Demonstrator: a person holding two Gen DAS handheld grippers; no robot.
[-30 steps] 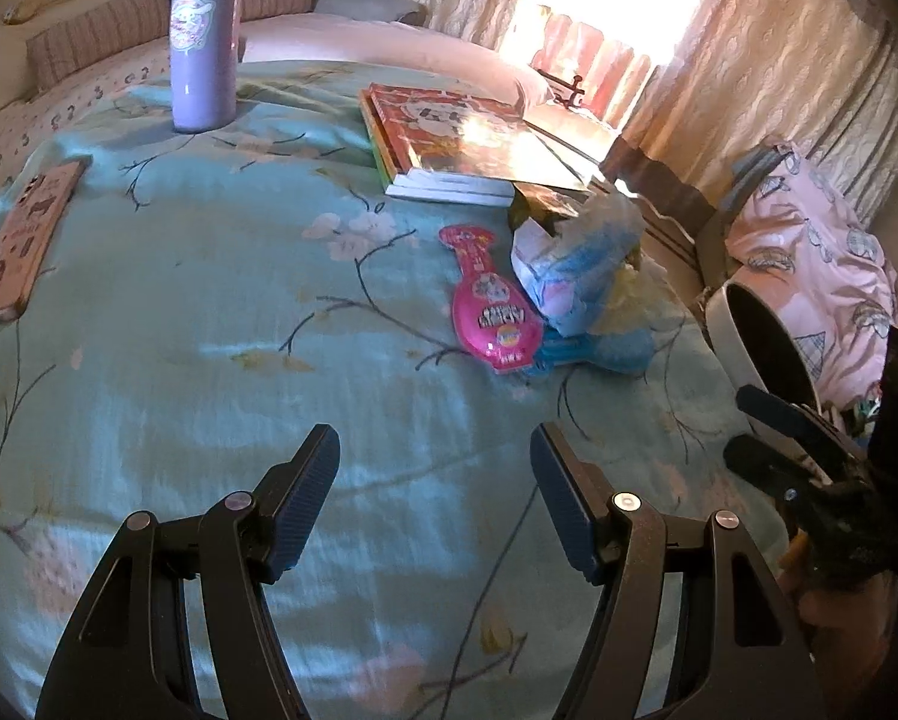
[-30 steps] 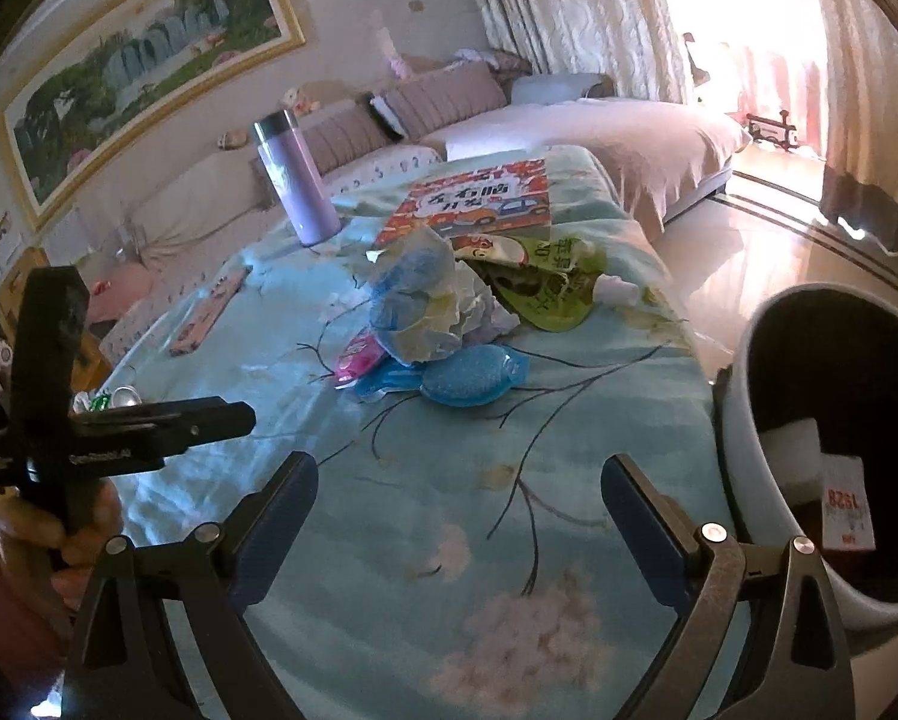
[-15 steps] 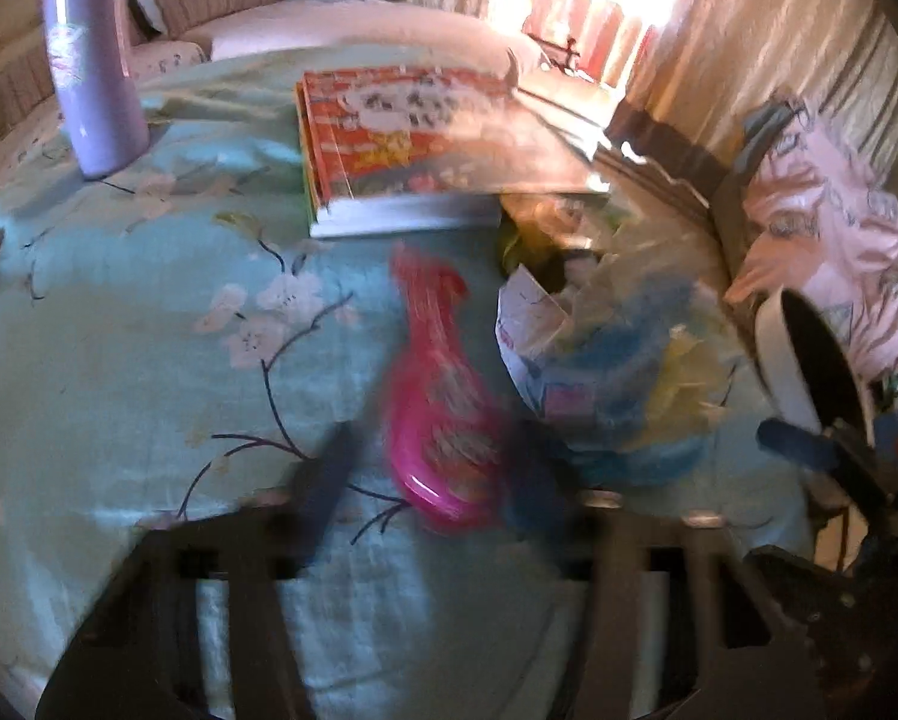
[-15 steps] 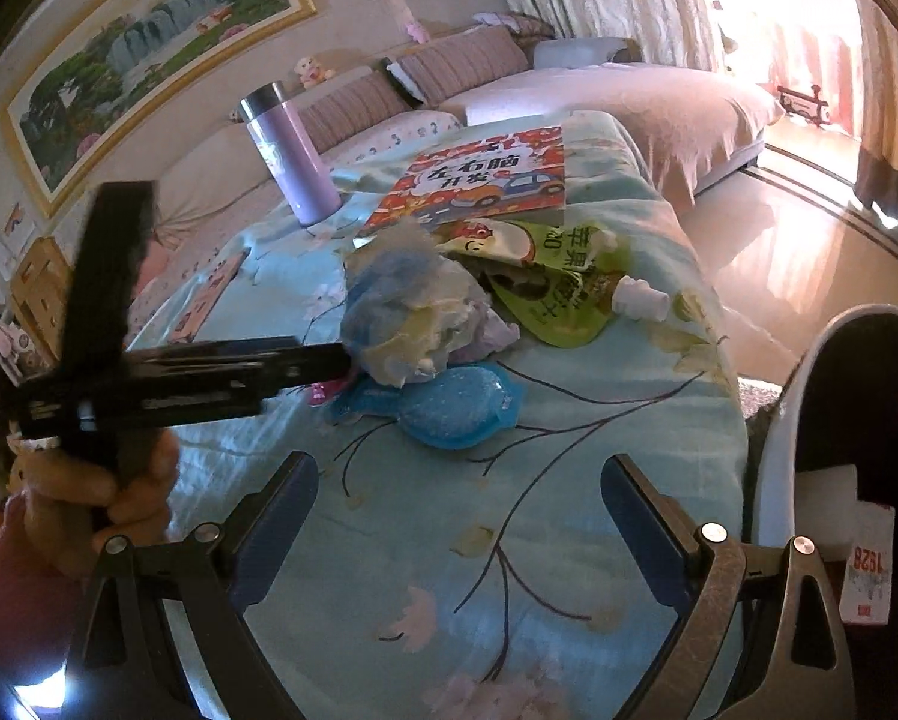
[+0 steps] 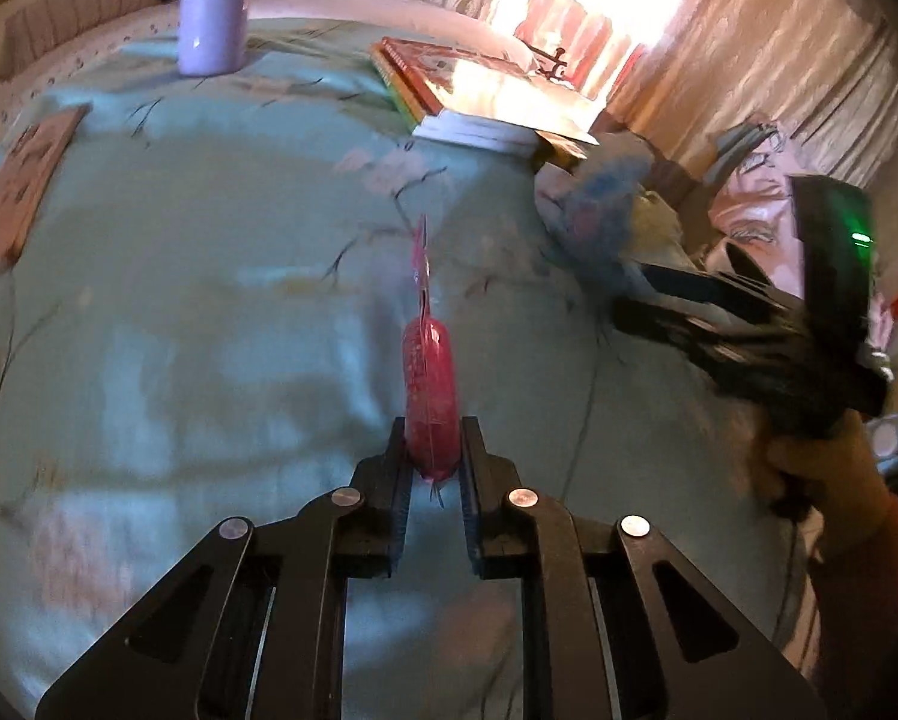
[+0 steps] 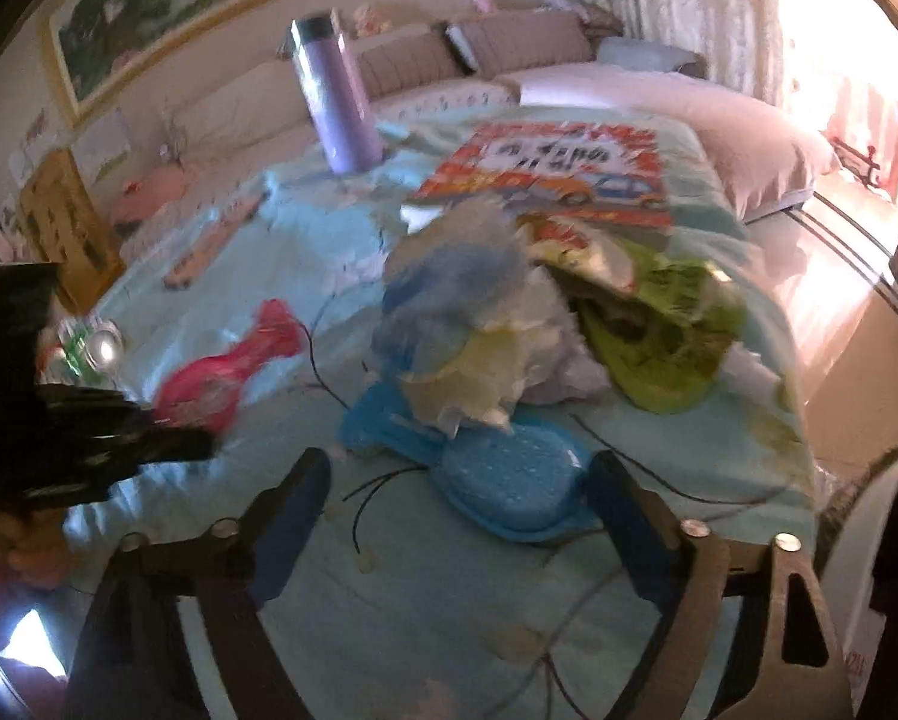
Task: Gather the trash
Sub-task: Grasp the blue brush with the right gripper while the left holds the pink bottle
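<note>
My left gripper (image 5: 431, 444) is shut on a pink plastic wrapper (image 5: 428, 384) and holds it edge-up above the teal flowered tablecloth (image 5: 179, 300); it shows too in the right wrist view (image 6: 221, 378). My right gripper (image 6: 458, 480) is open, its jaws either side of a blue plastic blister pack (image 6: 509, 468). A crumpled blue, white and yellow wad (image 6: 467, 330) lies on the pack. A green wrapper (image 6: 659, 348) lies to its right. The right gripper also appears in the left wrist view (image 5: 677, 300), by the wad (image 5: 605, 210).
A purple flask (image 6: 338, 102) and a stack of picture books (image 6: 557, 168) stand at the table's far side. A pink phone (image 5: 17, 192) lies at the left. A white bin's rim (image 6: 857, 516) is at the table's right edge. Bed and curtains lie behind.
My left gripper moved in, closed on the pink wrapper and lifted it on edge. My right gripper moved forward until its open jaws flank the blue blister pack.
</note>
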